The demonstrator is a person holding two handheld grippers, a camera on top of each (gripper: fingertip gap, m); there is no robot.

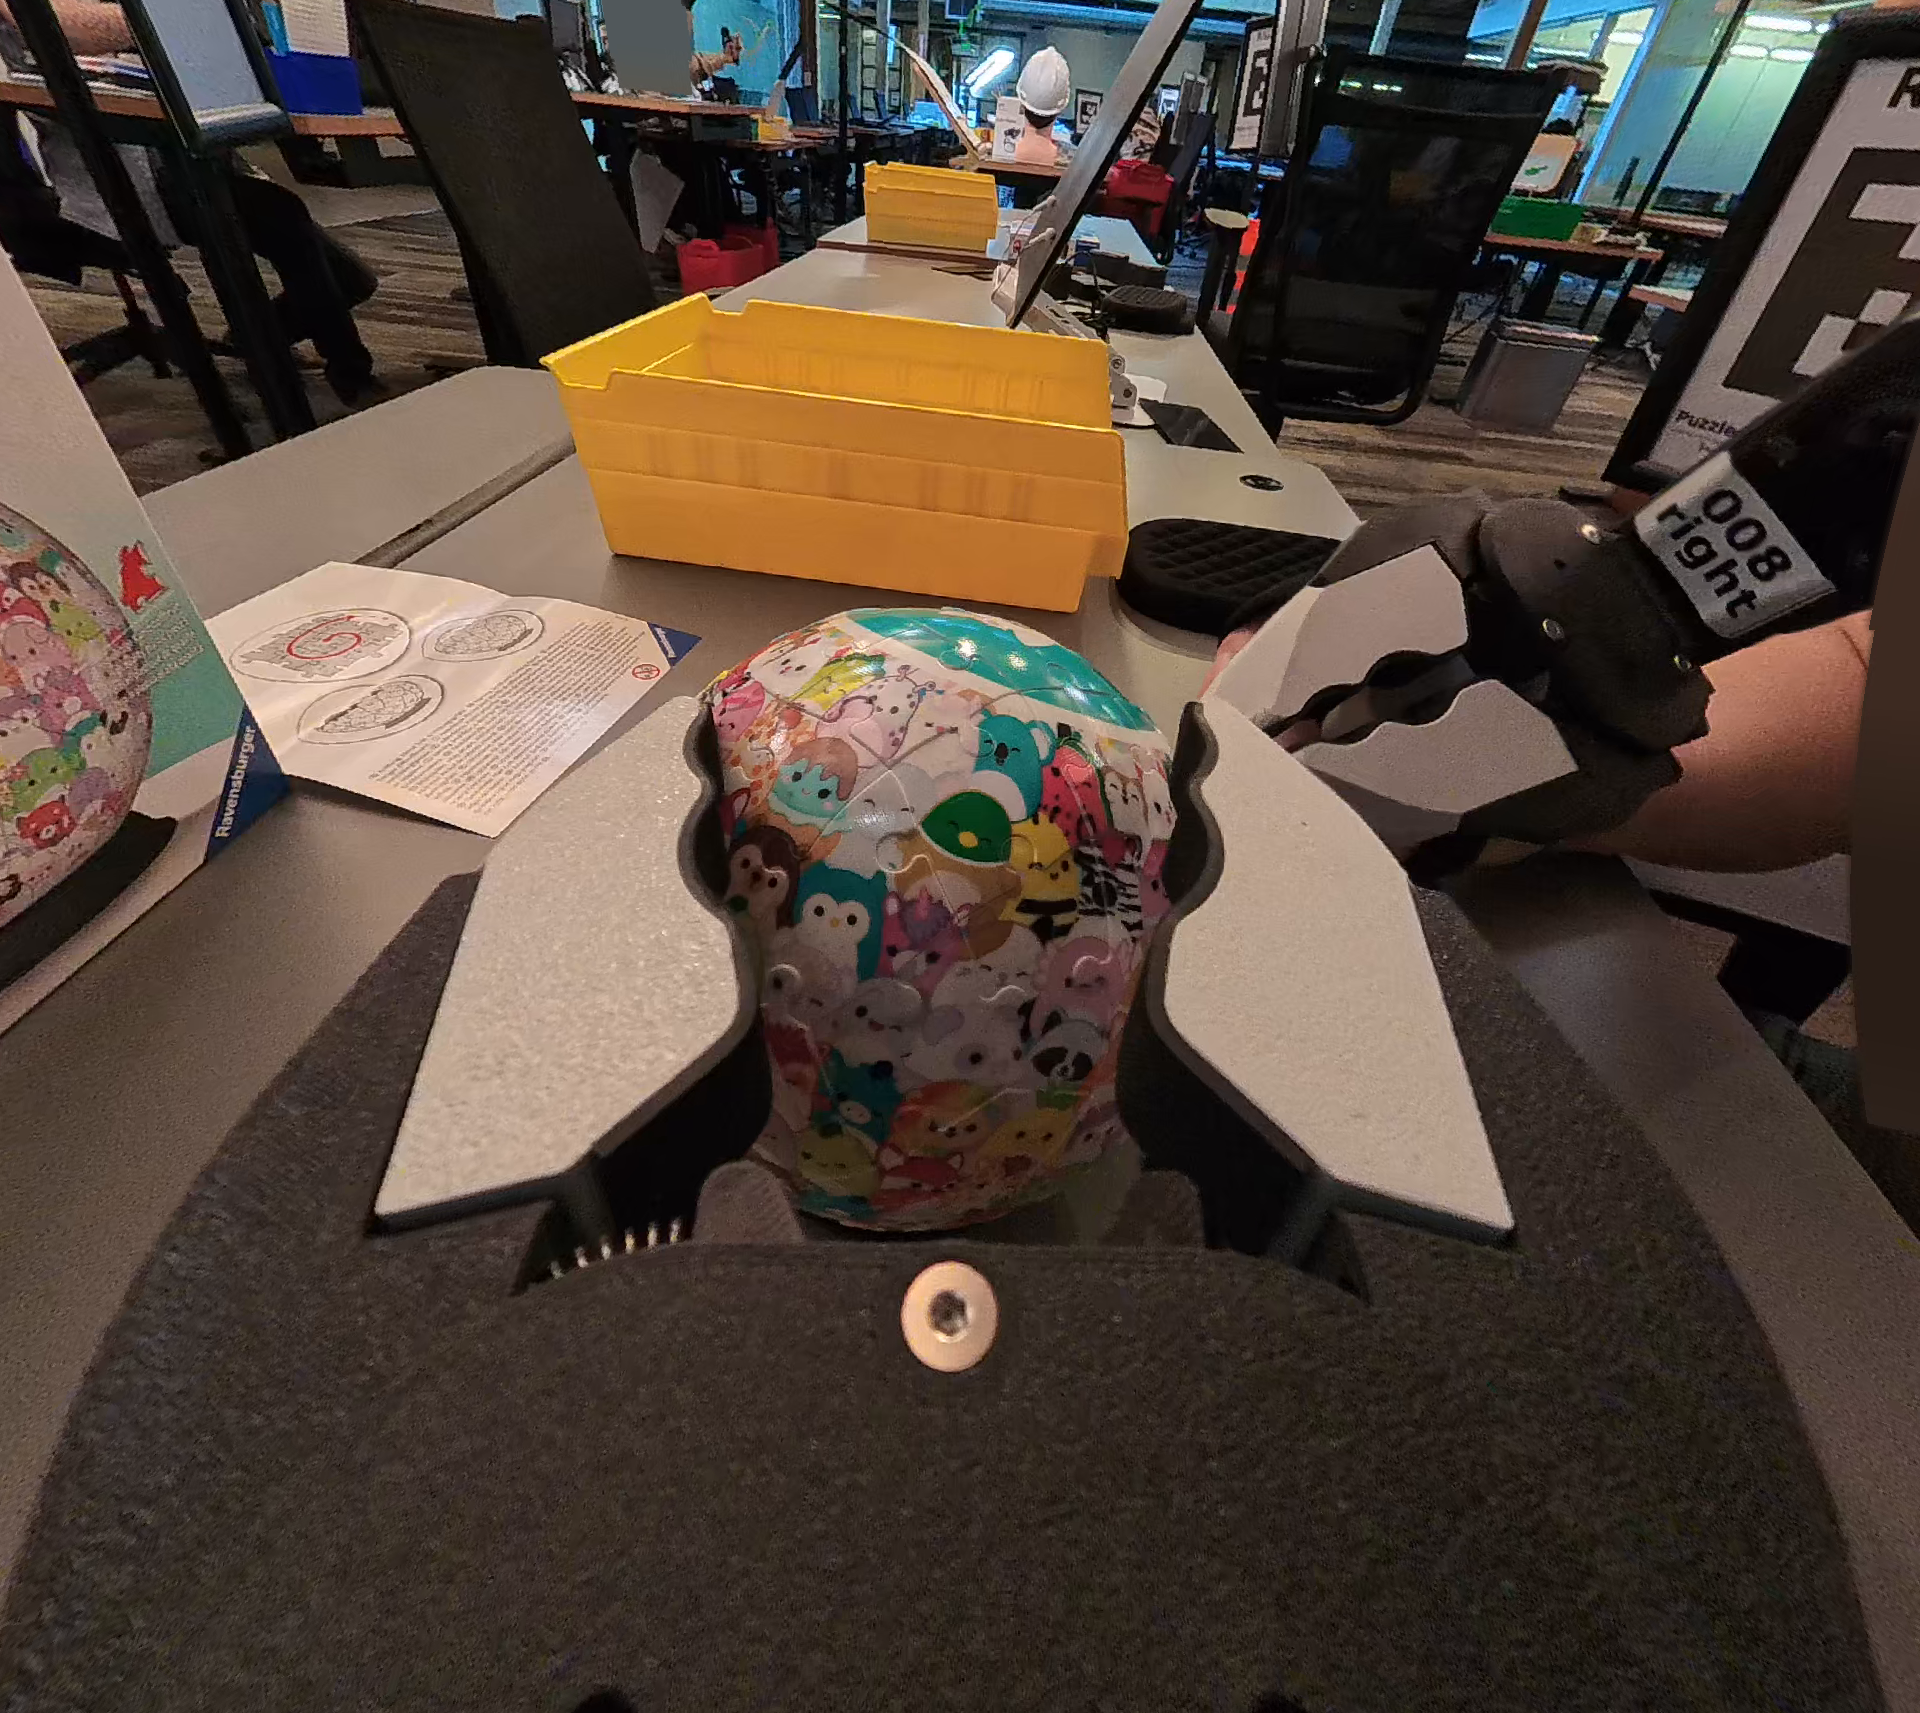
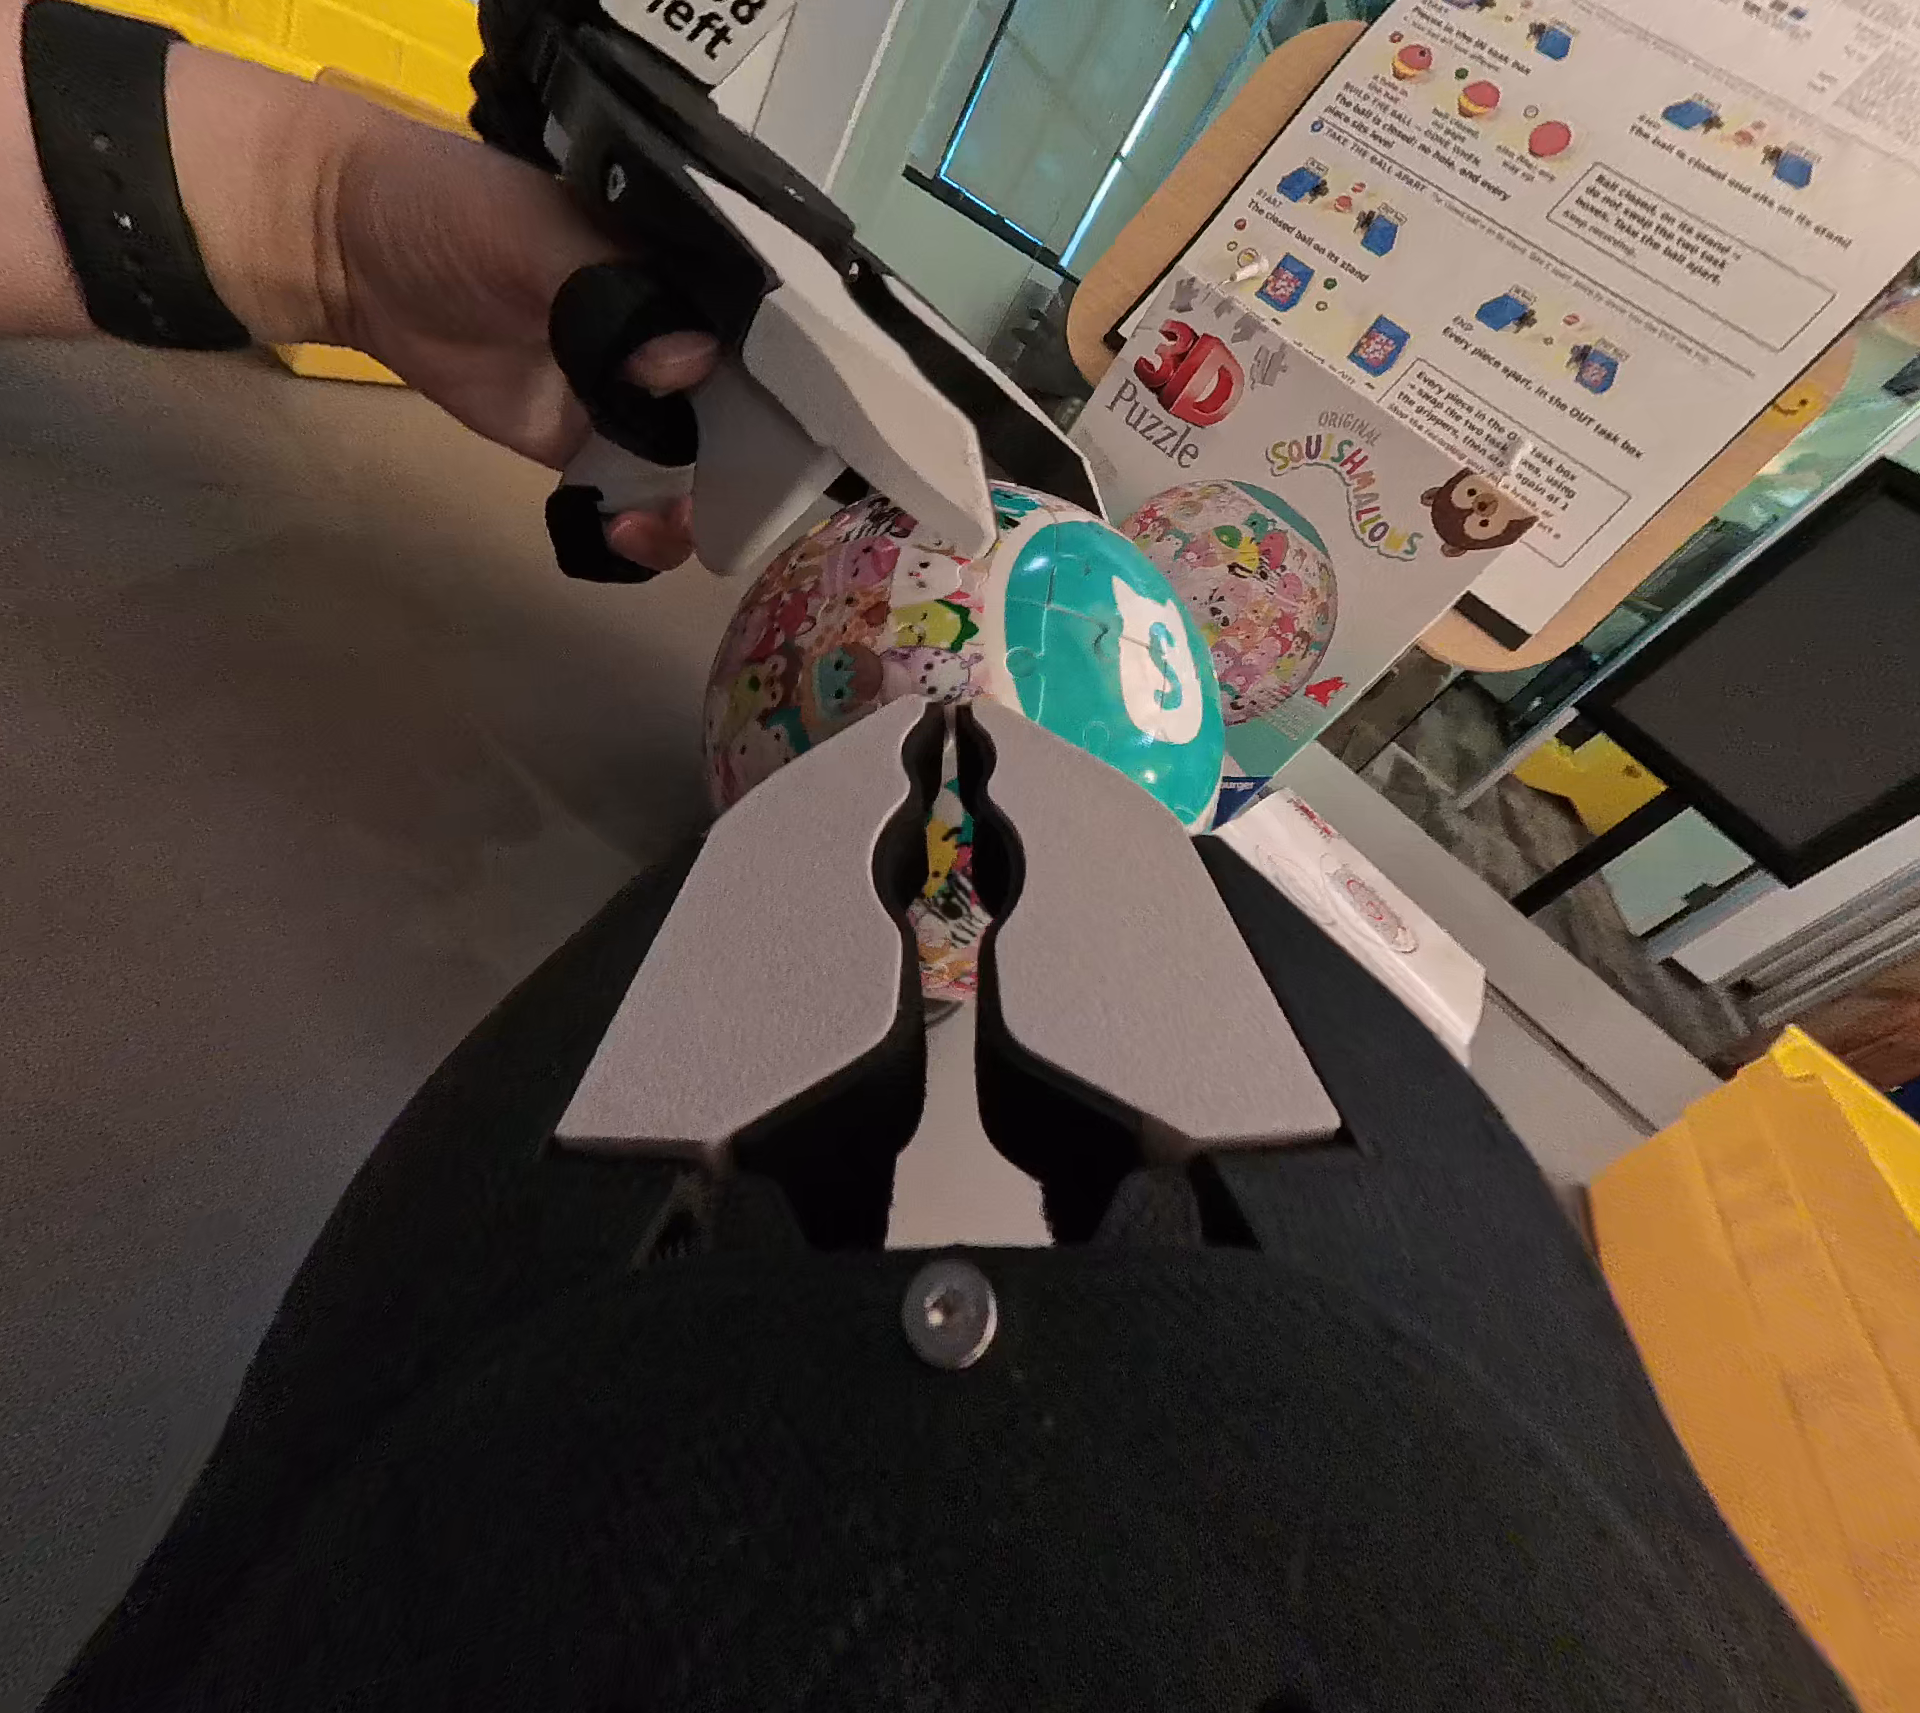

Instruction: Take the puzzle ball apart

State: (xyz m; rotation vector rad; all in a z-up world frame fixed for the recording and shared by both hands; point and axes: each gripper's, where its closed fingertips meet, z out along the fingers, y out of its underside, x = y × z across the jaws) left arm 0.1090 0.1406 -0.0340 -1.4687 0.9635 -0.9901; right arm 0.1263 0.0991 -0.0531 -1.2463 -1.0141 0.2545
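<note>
The puzzle ball (image 1: 935, 915) is whole, covered in colourful cartoon animals, with a teal cap (image 2: 1091, 655) on one side. My left gripper (image 1: 948, 718) is shut on the ball, one grey finger on each side, and holds it just above the grey table (image 1: 312, 988). It also shows in the right wrist view (image 2: 1029, 520), on top of the ball. My right gripper (image 2: 940, 718) is shut, with only a thin slit between its fingers. Its tips sit right at the ball's side, next to the teal cap. In the left wrist view it (image 1: 1262, 723) lies just right of the ball.
A yellow bin (image 1: 852, 458) stands behind the ball, and another yellow bin (image 2: 1766, 1300) is near my right gripper. The puzzle box (image 1: 83, 728) and a paper leaflet (image 1: 436, 687) lie to the left. A printed instruction sheet (image 2: 1610, 157) stands behind the box.
</note>
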